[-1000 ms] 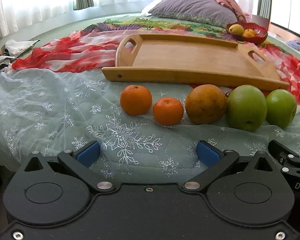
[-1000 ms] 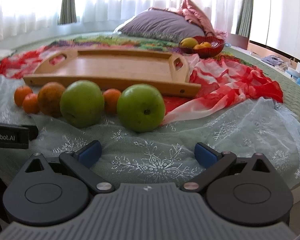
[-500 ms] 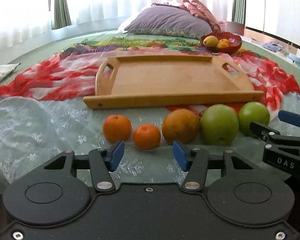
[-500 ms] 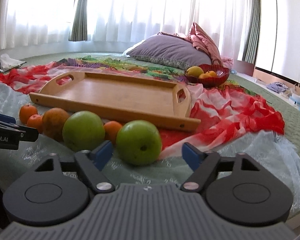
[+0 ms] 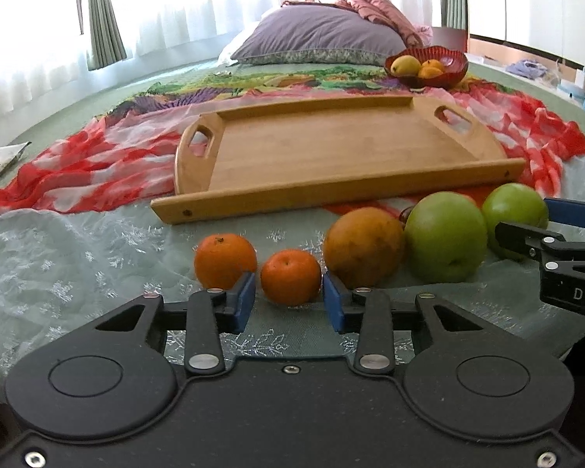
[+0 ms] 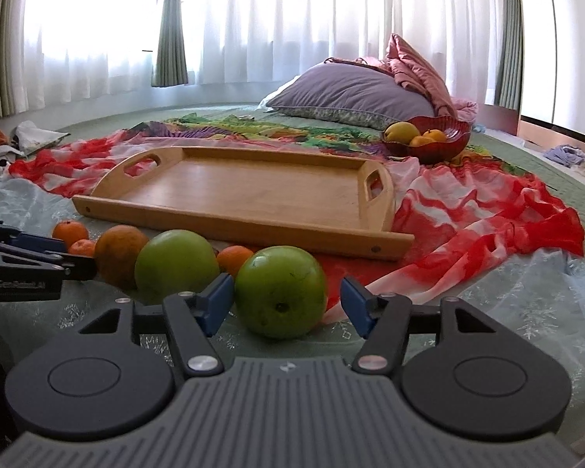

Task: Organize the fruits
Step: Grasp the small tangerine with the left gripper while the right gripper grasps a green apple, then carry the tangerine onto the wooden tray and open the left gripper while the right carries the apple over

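A row of fruit lies on the pale lace cloth in front of an empty wooden tray [image 5: 331, 156]. My left gripper [image 5: 288, 304] is closing around a small tangerine [image 5: 290, 277], with a thin gap still showing at its pads. Beside it lie another tangerine [image 5: 225, 259], a dull orange [image 5: 362, 247] and a green apple [image 5: 444, 236]. My right gripper [image 6: 286, 306] is closing around the end green apple [image 6: 280, 292]; the right pad stands clear of it. A further tangerine [image 6: 234, 257] sits behind the apples.
A red bowl [image 6: 429, 136] with a pear and oranges stands behind the tray's right end. A red-and-white scarf [image 6: 468, 218] is bunched around the tray. Pillows [image 6: 355, 97] lie at the back, papers [image 5: 0, 160] at the far left.
Both pairs of jaws have narrowed from wide open. Both grippers moved in toward the fruit row: the small tangerine now sits between the left pads, the end apple between the right pads.
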Motion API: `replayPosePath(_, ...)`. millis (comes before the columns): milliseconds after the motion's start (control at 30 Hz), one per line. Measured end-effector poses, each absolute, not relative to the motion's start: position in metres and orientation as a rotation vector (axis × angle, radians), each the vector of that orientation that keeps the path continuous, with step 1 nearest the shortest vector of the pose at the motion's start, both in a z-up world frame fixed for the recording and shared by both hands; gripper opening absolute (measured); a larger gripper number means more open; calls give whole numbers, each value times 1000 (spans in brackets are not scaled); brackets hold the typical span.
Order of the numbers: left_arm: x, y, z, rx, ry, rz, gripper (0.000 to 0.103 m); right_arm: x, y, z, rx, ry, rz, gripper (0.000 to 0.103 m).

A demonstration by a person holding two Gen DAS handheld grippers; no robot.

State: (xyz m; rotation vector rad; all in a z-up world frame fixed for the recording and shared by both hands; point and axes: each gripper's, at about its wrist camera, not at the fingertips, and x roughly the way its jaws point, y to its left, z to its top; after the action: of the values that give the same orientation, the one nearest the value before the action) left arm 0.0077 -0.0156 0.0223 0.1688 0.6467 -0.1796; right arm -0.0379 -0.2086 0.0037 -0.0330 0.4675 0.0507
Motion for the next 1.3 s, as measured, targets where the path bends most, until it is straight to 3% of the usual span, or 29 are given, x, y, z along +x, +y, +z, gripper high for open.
replayPosePath(300,10,-17,14,173,619,-179,33,-29,-203,-7,-51,481,52,69)
replayPosePath(433,10,-17,12,158,594,-167,33,-27,-204,-8,-40,472,44,61)
replayPosePath(867,15,-13,4,91,522,-160,32,-28,-202,-8,-42,456,36,61)
replayPosePath(1300,29,-27,56,164,405,-194,32,-9,-218,20,61,412,-5,60)
